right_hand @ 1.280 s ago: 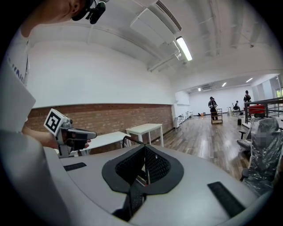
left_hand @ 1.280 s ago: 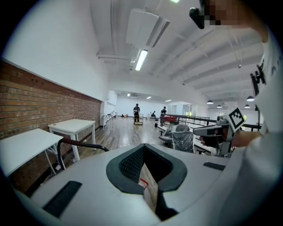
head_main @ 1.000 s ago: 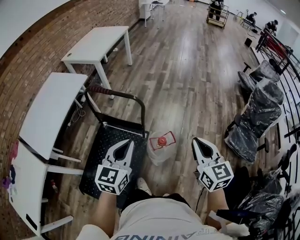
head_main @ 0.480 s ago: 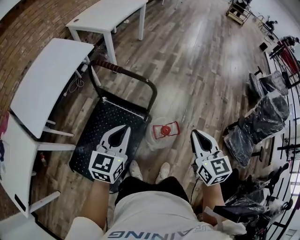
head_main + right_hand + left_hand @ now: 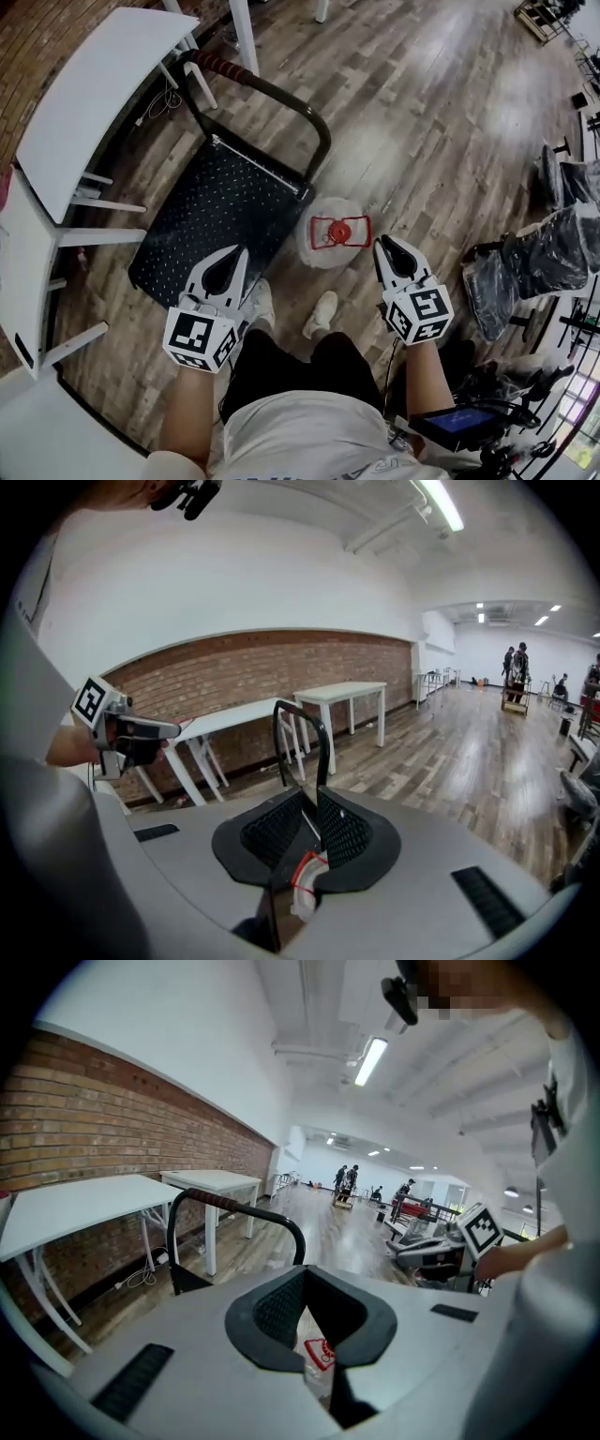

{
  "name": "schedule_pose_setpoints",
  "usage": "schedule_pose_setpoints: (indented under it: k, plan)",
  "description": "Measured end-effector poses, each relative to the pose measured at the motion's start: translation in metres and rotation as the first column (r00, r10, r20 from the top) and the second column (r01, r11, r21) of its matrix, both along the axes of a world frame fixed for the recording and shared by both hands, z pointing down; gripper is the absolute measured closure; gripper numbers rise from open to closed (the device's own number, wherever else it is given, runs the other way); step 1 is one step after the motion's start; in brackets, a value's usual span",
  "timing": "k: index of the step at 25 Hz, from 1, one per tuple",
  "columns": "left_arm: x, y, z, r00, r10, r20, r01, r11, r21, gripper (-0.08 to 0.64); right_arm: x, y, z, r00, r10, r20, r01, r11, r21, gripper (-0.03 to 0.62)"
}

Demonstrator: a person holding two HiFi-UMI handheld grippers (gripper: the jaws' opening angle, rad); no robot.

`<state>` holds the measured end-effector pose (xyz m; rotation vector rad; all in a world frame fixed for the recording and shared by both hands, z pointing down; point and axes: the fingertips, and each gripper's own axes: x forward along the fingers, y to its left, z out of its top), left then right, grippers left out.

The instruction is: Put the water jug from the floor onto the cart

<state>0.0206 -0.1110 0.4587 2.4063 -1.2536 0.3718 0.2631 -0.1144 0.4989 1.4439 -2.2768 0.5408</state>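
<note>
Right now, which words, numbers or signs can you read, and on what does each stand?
No text is readable.
Shirt: print cut off by the picture's edge.
Water jug: no print visible.
Blue screen: nothing legible.
Left tool and right tool, its jaws opening empty: marker cubes bear square patterns, no letters.

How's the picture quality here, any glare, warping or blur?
Head view: fisheye bends the white table edges; soft glare on the wooden floor beyond the water jug, which looks sharp. Left gripper view: mosaic patch at top, bright ceiling light, dark rounded corners. Right gripper view: the brick wall bows; distant people are small and soft.
</note>
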Motion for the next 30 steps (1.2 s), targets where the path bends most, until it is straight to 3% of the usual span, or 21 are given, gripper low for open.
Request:
schedule_pose_setpoints:
  k: [5,10,15,22,30]
  plan:
    - [0.007,0.012,0.027,0.999,-0.008,-0.032,0.007,1.000,-0.009,0.560,-0.002,-0.009,0.077,0.999,-0.045,0.008,0.045,0.994,-0.098,0.488]
    - [-0.001,0.017,0.073,0.999,-0.051,0.018,0.053,0.996,-0.069,0.560,-0.001,-0.026,0.143,0.998,-0.055,-0.018,0.051,0.987,-0.149,0.396]
    - [-0.009,0.022,0.109,0.995,-0.081,0.055,0.086,0.990,-0.108,0.560,-0.003,-0.040,0.217,0.990,-0.084,-0.110,0.061,0.979,-0.196,0.278]
    - [-0.020,0.047,0.146,0.988,-0.118,0.103,0.134,0.976,-0.171,0.560,-0.007,-0.036,0.305,0.975,-0.135,-0.179,0.084,0.960,-0.268,0.233]
    - [-0.029,0.068,0.165,0.982,-0.145,0.122,0.169,0.962,-0.217,0.560,-0.003,-0.033,0.355,0.977,-0.115,-0.181,0.047,0.939,-0.341,0.230]
